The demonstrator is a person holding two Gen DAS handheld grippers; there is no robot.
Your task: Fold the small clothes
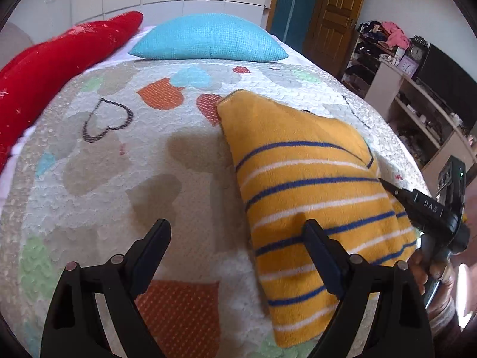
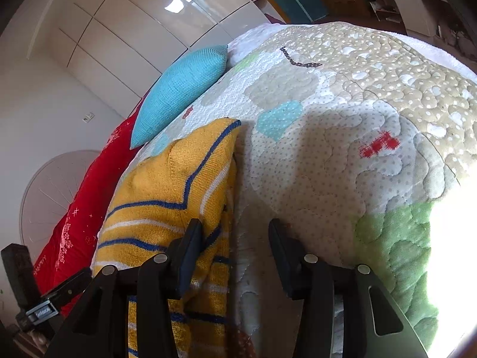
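A yellow knitted garment [image 1: 313,179] with blue and white stripes lies folded into a long shape on the patterned quilt [image 1: 119,155]. My left gripper [image 1: 237,226] hangs open above the garment's near left edge, its right finger over the fabric and its left finger over bare quilt. In the right wrist view the garment [image 2: 167,185] lies at the left. My right gripper [image 2: 235,226] stands open at its right edge, the left finger over the fabric, the pads not pressing on it. From the left wrist view, one right-gripper finger [image 1: 396,192] points at that edge.
A turquoise cushion [image 1: 208,37] and a long red pillow [image 1: 59,59] lie at the head of the bed. White wardrobes [image 2: 104,29] stand behind. Cluttered shelves [image 1: 417,104] and a wooden door [image 1: 337,15] are past the bed's right edge.
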